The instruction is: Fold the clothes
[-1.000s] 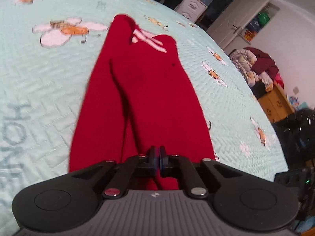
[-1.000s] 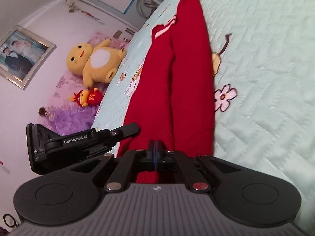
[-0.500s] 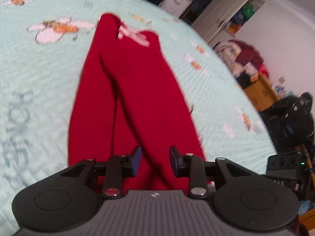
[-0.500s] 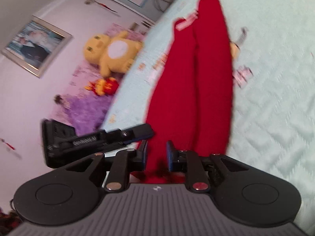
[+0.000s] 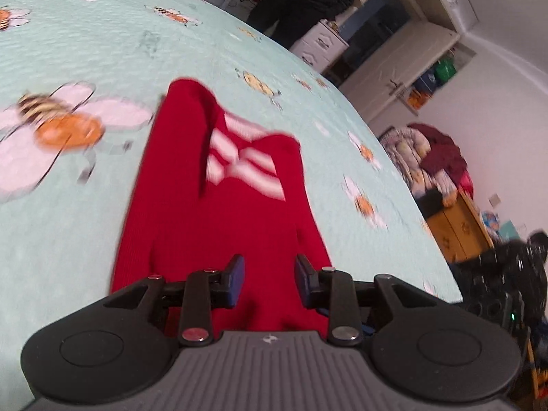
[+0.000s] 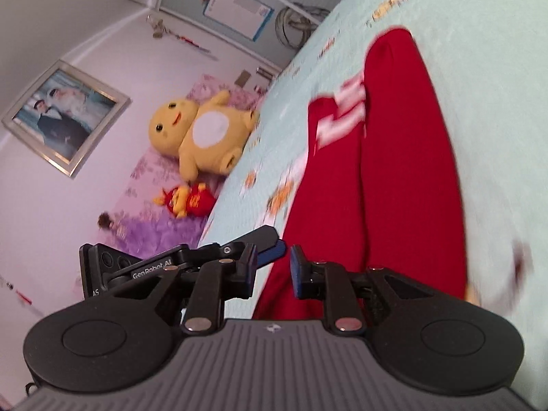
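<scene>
Release: both tools have let go; the left tool [image 5: 269, 270] and right tool [image 6: 273, 262] each stand spread with nothing pinched.
Sweater: the red sweater [image 5: 219, 212] lies folded lengthwise on the bed [image 5: 85, 205], straight ahead of both tools, striped collar at its far end.
Meaning: this fold looks set; a crosswise fold likely remains.
Earlier: a second ago both tools were pressed shut at the sweater's near hem.

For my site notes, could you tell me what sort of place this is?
Most likely a home bedroom: a bed with a bee-print quilt, a yellow plush toy by the wall, and a framed photograph.
</scene>
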Demonstrator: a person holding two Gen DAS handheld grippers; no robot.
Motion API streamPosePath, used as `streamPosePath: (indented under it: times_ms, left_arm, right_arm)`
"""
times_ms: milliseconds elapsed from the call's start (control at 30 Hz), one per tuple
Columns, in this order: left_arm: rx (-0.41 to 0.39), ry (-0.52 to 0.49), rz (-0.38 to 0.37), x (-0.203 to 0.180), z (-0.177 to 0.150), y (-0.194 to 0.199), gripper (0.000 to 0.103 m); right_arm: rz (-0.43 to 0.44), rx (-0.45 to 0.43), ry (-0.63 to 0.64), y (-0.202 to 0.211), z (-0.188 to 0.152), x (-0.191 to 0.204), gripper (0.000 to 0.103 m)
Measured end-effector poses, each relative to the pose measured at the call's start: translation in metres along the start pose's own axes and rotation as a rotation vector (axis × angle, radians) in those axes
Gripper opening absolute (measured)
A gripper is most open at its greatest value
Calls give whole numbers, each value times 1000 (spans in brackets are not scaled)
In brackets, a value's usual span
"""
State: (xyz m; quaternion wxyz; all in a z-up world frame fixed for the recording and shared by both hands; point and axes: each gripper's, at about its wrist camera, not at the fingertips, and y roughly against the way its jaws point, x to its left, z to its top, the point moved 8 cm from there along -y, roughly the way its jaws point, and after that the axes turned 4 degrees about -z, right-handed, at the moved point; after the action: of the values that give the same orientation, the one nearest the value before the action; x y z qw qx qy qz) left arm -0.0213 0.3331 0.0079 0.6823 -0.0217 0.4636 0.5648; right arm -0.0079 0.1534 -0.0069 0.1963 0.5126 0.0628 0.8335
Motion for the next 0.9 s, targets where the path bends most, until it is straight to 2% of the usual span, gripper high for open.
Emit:
streamPosePath:
  times_ms: [133,233,267,300,367,433,533,567,667,767,800,833,900]
  left_arm:
    - [-82,79,-37,11,45,-44,34]
    - [-182,83,-23,32,46,-70,41]
    - [-209,101,-24,41,44,-78,31]
    - [-230,169,-61,53,40,-78,24]
    - [-282,289,-159,70,42,-67,21]
    - [-276,319,-170,77,41,-65,12]
    - [-262,311,-166,77,42,-63,11]
    - [-259,307,-165,77,43,-62,11]
    - [-259,336,-187,79,44,-58,11]
    - [-290,396,-205,82,47,-48,12]
    - [-309,407,-200,81,49,-43,13]
    - [-333,399,-180,80,53,-37,19]
    - [-377,386,-135,79,62,-24,29]
  right_arm:
    - [-50,-47,13,-37,52,-17,23]
    - [-81,-105,-26,-54,85,-35,24]
    - [-93,-117,-31,-60,95,-41,24]
    - [-103,-117,-15,-68,102,-43,24]
    - [-127,-116,20,-85,117,-47,31]
    - [-170,-96,113,-105,127,-42,34]
    - [-238,-63,254,-135,138,-32,35]
    - [-253,-58,258,-144,141,-32,35]
    - [-269,-62,181,-165,150,-34,35]
    - [-304,-90,30,-167,149,-44,35]
    - [-292,-103,-8,-166,148,-47,35]
    - [-280,-115,-38,-165,148,-50,35]
    - [-273,-113,-3,-163,144,-47,35]
